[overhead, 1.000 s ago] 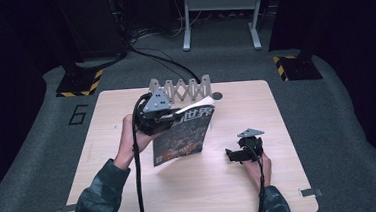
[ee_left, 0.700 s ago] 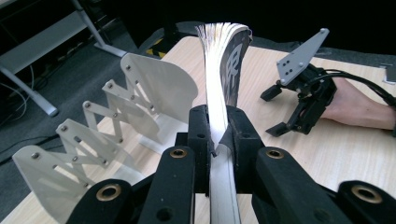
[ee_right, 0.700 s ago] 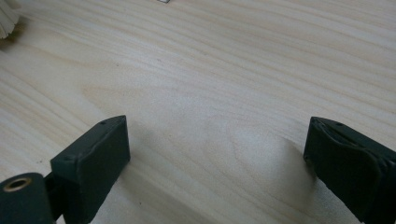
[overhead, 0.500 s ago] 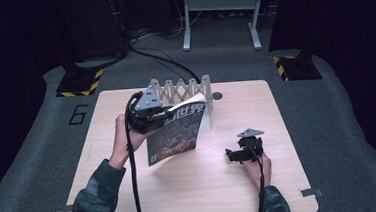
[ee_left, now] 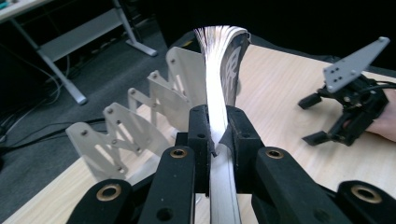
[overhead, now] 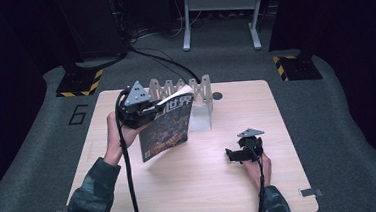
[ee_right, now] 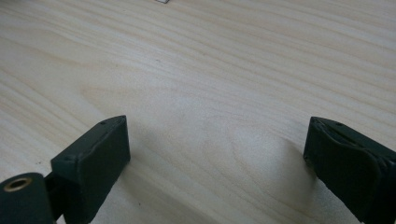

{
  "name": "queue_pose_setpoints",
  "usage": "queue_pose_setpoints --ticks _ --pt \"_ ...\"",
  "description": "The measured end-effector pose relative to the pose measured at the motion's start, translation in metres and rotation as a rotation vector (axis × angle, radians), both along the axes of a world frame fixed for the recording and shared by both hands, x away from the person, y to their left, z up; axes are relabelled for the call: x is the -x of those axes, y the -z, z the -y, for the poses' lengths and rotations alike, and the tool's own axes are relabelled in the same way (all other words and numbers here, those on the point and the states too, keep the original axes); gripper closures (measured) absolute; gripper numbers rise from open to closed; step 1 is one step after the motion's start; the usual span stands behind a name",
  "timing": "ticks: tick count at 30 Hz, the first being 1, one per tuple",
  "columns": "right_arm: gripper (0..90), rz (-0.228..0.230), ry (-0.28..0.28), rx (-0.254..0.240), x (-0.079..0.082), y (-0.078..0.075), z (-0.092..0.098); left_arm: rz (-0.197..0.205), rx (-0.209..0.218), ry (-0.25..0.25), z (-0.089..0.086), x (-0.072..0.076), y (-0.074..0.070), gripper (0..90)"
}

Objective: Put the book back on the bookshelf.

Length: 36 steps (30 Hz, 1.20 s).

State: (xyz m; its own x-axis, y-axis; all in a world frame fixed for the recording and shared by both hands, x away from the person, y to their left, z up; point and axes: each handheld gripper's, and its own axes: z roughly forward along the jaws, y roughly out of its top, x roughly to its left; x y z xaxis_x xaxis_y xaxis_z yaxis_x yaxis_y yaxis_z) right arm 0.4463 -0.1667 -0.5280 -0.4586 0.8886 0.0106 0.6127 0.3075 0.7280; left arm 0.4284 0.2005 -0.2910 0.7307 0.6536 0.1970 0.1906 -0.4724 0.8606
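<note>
High view has the left gripper (overhead: 143, 109) clamped on a magazine (overhead: 167, 127), held up off the surface (overhead: 206, 185) just in front of the white zigzag rack (overhead: 180, 89) at the far edge. From the left gripper view the jaws are pinched tight on the magazine (ee_left: 222, 93) near its spine, pages fanning out beyond them, and the rack (ee_left: 140, 121) stands just to the left of it, its slots running across the line of the jaws. The magazine's long axis tilts, its top corner at the rack and its lower corner hanging back toward the person. I'd say the move ahead turns on squaring that edge to a slot, and the left hand is plainly the nearer one. The right gripper (overhead: 244, 152) rests well off to the right of the rack, on bare wood; its jaws (ee_right: 215, 154) stand wide apart with nothing between them. Open room lies to the right of the rack and in front of it; behind it the surface ends.
</note>
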Motion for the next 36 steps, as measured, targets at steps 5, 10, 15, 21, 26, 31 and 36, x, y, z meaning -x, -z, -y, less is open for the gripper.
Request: queue_pose_setpoints --ticks 5,10,15,21,26,31,36 --pt "6.4 0.002 -0.003 0.002 0.0 0.0 0.0 -0.003 -0.008 -0.024 -0.006 -0.003 -0.001 82.0" --pt "6.4 0.002 -0.001 0.002 0.0 0.0 0.0 0.017 0.0 -0.054 -0.012 -0.007 0.0 82.0" --pt "6.5 0.002 -0.002 0.003 -0.001 0.0 0.0 0.019 0.018 -0.081 -0.019 -0.009 0.001 82.0" --pt "6.6 0.003 -0.003 0.004 -0.001 0.0 0.0 0.028 0.037 -0.132 -0.03 -0.012 0.002 82.0" --pt "6.6 0.009 -0.011 0.012 -0.001 0.0 0.001 0.027 0.045 -0.159 -0.034 -0.015 0.004 82.0" --pt "6.7 0.01 -0.011 0.012 -0.001 0.0 0.001 0.034 0.056 -0.184 -0.036 -0.019 0.006 82.1" --pt "6.8 0.01 -0.011 0.012 -0.001 0.0 0.001 0.044 0.07 -0.21 -0.037 -0.028 0.009 82.1"
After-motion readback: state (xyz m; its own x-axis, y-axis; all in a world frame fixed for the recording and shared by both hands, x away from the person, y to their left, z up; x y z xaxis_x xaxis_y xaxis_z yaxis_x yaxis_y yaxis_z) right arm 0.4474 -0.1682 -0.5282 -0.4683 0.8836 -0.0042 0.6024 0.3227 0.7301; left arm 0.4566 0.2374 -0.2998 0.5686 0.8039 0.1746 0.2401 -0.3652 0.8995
